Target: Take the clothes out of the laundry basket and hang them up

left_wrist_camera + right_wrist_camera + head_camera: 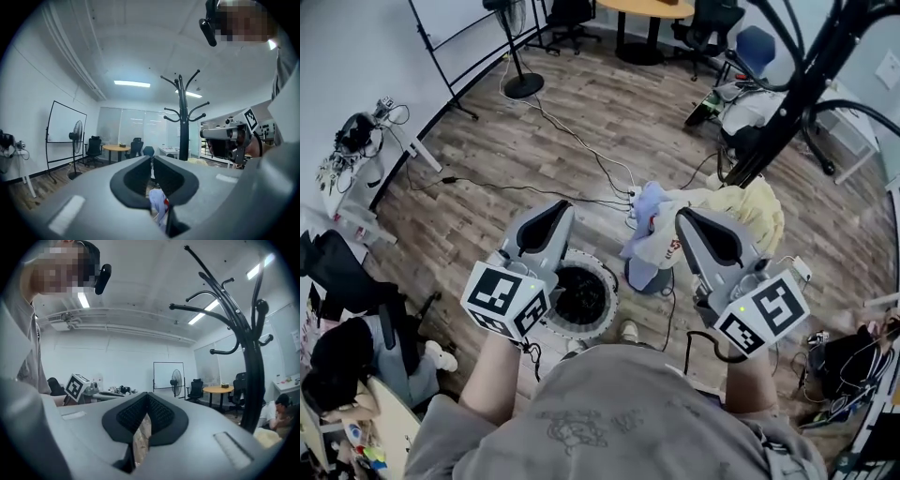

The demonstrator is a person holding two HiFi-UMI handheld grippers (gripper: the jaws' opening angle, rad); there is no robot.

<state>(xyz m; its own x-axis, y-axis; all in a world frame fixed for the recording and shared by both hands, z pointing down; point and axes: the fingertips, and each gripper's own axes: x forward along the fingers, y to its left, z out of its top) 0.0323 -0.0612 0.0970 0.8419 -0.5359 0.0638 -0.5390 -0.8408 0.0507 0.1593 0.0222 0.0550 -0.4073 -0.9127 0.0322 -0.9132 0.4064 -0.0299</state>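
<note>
Though a heap of clothes (654, 234) sits outside the basket (612, 309), just left of the right claw (682, 217) and ahead-right of the left claw (562, 207), most of the hanging looks left to do; the rack (255, 376) rises to the right of the right claw, and its upper hooks are bare in both gripper views; a yellow garment (759, 214) lies right of that claw against the pole, and I cannot tell whether it hangs from a low hook or only rests there.

The basket stands below and between the claws, nearer the left one; its inside shows dark, so it is unclear whether any garment is left in it.

The right claw is clenched, pads meeting, with only what looks like floor showing through the slot beneath them; it carries no cloth. The left claw is clenched too, tips together; a strip of pale blue and white cloth shows through the slot under its pads; by my judgement that is the heap beyond, not a catch.
</note>
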